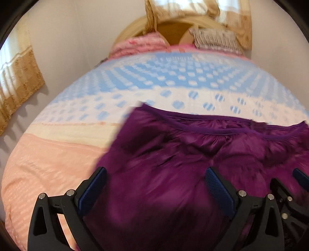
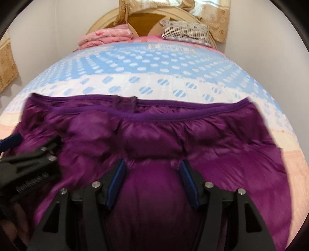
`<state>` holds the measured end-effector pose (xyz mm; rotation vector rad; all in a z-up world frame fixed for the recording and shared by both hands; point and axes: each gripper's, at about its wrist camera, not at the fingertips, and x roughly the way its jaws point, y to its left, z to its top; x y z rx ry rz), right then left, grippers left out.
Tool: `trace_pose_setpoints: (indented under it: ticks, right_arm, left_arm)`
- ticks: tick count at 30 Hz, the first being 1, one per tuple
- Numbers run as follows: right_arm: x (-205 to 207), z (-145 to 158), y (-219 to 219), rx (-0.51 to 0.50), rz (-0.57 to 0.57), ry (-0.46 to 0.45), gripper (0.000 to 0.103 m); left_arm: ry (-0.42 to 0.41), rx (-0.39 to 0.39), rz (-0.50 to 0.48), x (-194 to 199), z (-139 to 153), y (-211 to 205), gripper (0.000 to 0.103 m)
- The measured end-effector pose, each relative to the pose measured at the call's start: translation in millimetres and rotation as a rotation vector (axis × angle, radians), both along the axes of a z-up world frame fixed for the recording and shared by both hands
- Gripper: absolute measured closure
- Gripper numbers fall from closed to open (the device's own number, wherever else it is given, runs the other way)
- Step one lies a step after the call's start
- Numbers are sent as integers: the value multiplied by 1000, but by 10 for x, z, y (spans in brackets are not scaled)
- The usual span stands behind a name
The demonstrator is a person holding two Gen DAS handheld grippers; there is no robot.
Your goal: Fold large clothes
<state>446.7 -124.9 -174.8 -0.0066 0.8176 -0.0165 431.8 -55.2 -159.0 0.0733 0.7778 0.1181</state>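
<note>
**A:** Where is the jacket?

**B:** The purple puffy jacket point(image 2: 158, 146) lies spread on the bed point(image 2: 146, 81), at the near end, over the bedspread's peach and white bands. Its bound edge runs across the far side, towards the blue dotted part of the cover. The fabric is bunched and puffed up in the middle.

**A:** And the left gripper?

**B:** The left gripper point(image 1: 155, 178) hangs over the jacket's left part, tilted down. Its jaws stand wide apart — the blue pads point(image 1: 89, 190) have purple fabric in the gap between them, but neither pad presses on it as far as I can see. The left finger sits near the jacket's edge, with the peach cover just beside it.

**A:** The right one?

**B:** The right gripper point(image 2: 152, 170) is over the middle of the jacket, also pointing down. Its jaws are apart, narrower than the left's. A bulge of fabric fills the space between the fingers; the pads are close to it on both sides, yet I can't see them squeezing it.

**A:** Do the two tools meet?

**B:** They are close, side by side — each shows at the edge of the other's view.

**A:** Anything at the far end?

**B:** A pink folded blanket point(image 2: 105, 36) and a patterned pillow point(image 2: 185, 32) against a round headboard point(image 2: 144, 18). The pictures are blurred.
</note>
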Motion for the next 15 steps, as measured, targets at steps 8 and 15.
trace_pose_setpoints:
  ticks: [8, 15]
  right_arm:
    - [-653, -276, 175, -87, 1, 4, 25]
    - [-657, -220, 153, -72, -8, 21, 24]
  left_arm:
    - [24, -39, 146, -816, -221, 814, 1]
    - [54, -220, 173, -1075, -353, 982, 1]
